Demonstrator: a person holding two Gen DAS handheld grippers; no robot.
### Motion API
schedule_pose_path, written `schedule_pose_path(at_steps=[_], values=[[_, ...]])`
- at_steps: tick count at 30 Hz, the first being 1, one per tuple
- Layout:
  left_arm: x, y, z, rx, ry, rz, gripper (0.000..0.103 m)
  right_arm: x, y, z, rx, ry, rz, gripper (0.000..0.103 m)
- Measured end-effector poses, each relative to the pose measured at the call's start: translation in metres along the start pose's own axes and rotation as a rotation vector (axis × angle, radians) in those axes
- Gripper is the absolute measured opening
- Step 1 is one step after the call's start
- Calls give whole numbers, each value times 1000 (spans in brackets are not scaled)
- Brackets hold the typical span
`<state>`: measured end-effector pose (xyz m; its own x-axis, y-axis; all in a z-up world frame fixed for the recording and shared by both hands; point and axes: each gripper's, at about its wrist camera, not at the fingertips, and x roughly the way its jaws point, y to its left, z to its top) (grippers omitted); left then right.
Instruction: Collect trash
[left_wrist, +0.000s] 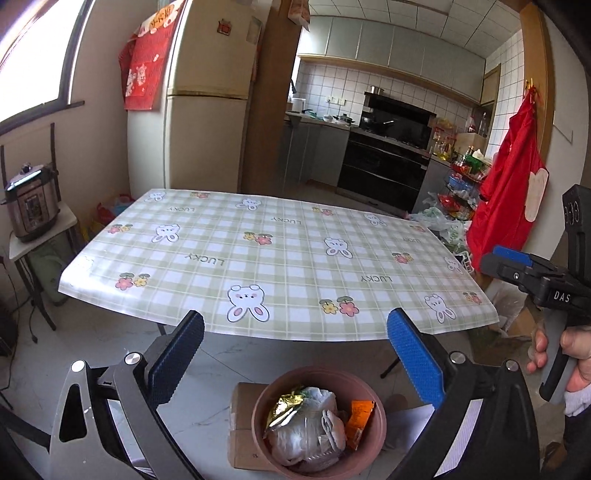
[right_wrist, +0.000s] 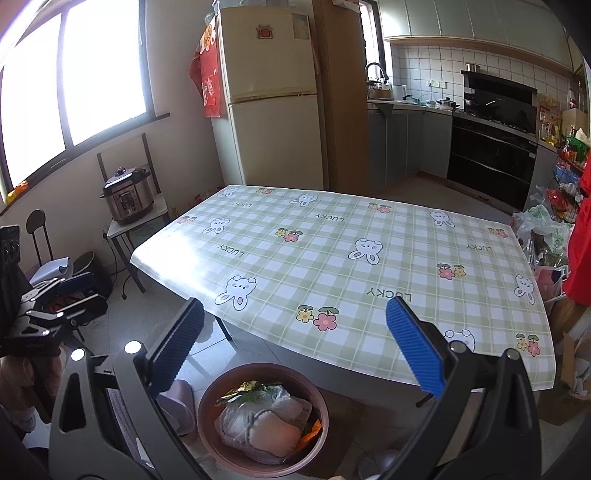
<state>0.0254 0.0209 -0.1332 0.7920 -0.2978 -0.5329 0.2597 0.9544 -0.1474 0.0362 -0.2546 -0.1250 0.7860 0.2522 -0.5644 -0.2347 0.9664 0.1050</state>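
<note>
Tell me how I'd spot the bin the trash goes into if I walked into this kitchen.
Find the table with the green checked bunny cloth, then look down at the floor by its near edge. There stands a round reddish-brown trash bin, open-topped and full of crumpled plastic bags and wrappers. Its round shape sets it apart from the flat cardboard box beside it.

The bottom edge of your left wrist view is cutting off the near rim of the bin (left_wrist: 318, 424), and the bin is hiding most of the cardboard box (left_wrist: 242, 428) behind it. White plastic is burying whatever lies deeper inside. At the frame's right, your hand (left_wrist: 570, 356) is running out of view.
</note>
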Motion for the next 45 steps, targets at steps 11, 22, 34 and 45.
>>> schedule_pose_path(at_steps=[11,22,34,45], values=[[-40,-7,42,88,-111,91,97,-34,17,23,-23,-62,-56,97],[-80,-19,52,121,-175,153,97,-63,28,31,-44,-102,-61,97],[-91,-22,54,127,-199,190,97,-68,30,35,-49,-112,-72,97],[-89,-20,57,114,-196,194,97,-69,30,36,-50,-113,-74,97]])
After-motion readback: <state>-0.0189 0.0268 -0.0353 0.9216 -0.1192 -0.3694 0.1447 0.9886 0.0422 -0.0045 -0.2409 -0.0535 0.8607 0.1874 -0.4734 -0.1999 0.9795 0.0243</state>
